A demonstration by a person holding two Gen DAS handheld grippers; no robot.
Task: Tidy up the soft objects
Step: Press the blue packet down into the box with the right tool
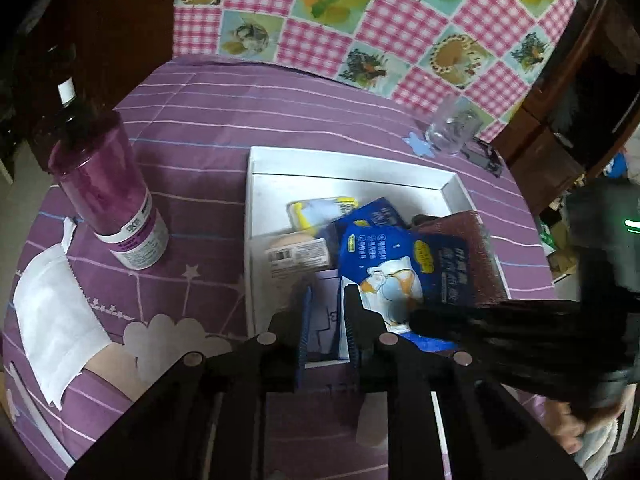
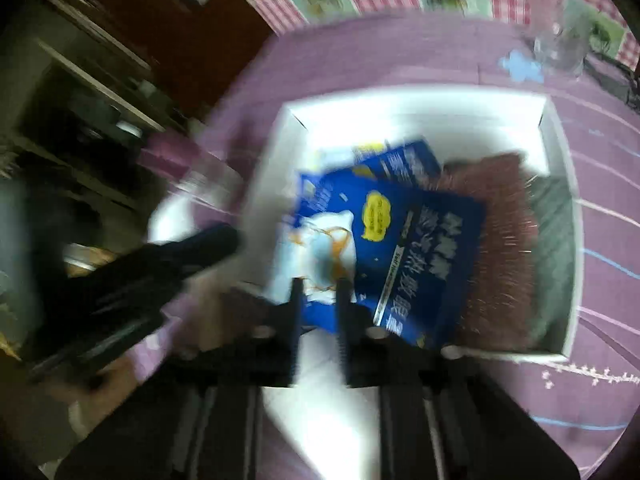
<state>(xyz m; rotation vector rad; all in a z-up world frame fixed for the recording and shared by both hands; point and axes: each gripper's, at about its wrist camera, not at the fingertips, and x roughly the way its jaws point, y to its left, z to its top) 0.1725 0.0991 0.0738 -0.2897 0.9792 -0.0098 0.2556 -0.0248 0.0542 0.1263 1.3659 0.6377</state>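
A white box (image 1: 256,168) stands on the purple cloth and holds several soft packs. A blue pack with a white pillow picture (image 1: 404,264) lies on top, beside a dark red scouring pad (image 1: 468,232), a yellow and white pack (image 1: 320,210) and a beige pack with a barcode (image 1: 298,254). My left gripper (image 1: 328,312) hovers over the box's near left corner, jaws slightly apart around a pale purple packet (image 1: 326,320). My right gripper (image 2: 318,300) is over the blue pack (image 2: 384,240), jaws slightly apart; the view is blurred. The box's rim (image 2: 560,128) shows there too.
A purple canister (image 1: 108,192) stands left of the box with a dark bottle (image 1: 66,92) behind it. A white napkin (image 1: 52,312) lies at the left edge. A clear glass (image 1: 450,128) stands behind the box, near a checked cloth (image 1: 360,20). Dark furniture surrounds the table.
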